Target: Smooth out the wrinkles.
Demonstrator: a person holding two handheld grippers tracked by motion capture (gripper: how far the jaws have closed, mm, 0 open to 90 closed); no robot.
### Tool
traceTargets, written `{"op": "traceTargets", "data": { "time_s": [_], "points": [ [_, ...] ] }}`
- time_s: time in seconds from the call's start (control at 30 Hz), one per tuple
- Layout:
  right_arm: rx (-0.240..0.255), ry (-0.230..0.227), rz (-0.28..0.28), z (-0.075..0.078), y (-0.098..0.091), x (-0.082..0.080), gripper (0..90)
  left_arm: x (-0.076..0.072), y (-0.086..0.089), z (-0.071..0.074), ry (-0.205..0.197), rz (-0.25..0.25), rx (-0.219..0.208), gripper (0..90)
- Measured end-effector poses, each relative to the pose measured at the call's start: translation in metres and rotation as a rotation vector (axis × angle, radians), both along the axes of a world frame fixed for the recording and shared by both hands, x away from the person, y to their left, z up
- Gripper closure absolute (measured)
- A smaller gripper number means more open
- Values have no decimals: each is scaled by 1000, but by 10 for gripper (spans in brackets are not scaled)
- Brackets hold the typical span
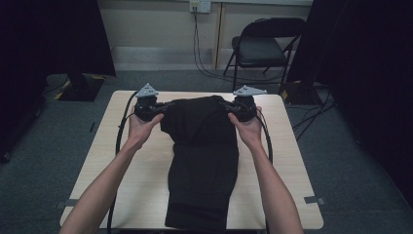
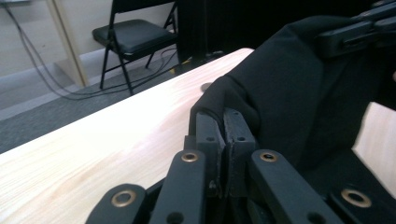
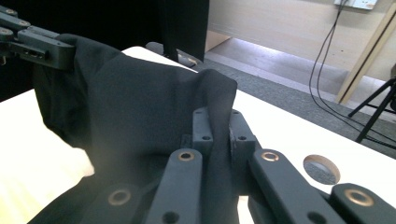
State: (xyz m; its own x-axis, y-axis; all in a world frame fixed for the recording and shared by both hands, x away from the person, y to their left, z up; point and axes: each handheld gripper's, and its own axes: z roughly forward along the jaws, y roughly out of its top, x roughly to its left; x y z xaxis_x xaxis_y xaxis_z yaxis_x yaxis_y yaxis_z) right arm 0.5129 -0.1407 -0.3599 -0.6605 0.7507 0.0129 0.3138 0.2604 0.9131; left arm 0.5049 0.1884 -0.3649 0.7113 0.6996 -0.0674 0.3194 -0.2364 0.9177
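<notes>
- While stretched between both grippers, far edge of black garment (image 1: 202, 146) lifted off wooden table (image 1: 146, 175), rest draped towards near edge.
- Left gripper (image 2: 223, 128): clenched on left corner.
- Right gripper (image 3: 219, 126): clenched on right corner.

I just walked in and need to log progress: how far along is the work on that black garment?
Done: both far corners are caught, the left gripper and right gripper each shut on the black garment. In hand: its far end is raised off the table, stretched between the grippers. Left: the near part lies flat to the table's front edge, no fold laid.
</notes>
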Motion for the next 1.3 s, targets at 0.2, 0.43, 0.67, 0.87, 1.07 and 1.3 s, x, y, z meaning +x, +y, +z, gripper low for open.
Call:
{"op": "traceTargets", "data": {
  "time_s": [0.2, 0.43, 0.67, 0.87, 1.07, 1.3],
  "points": [
    [26, -8, 33, 1, -3, -24, 846, -25, 0, 8, -34, -37, 0, 870],
    [51, -6, 95, -5, -3, -59, 846, -57, 5, 6, -34, -87, -12, 870],
    [40, 8, 114, -12, -7, -88, 843, -90, 6, -3, -38, -151, -22, 870],
    [47, 44, 132, -25, -16, -116, 842, -116, 10, -19, -3, -197, -29, 869],
    [50, 64, 154, -34, -17, -143, 833, -137, 14, -27, 13, -226, -34, 869],
    [21, 163, 184, -63, -13, -168, 828, -153, 9, -59, 113, -269, 41, 868]
  ]
}}
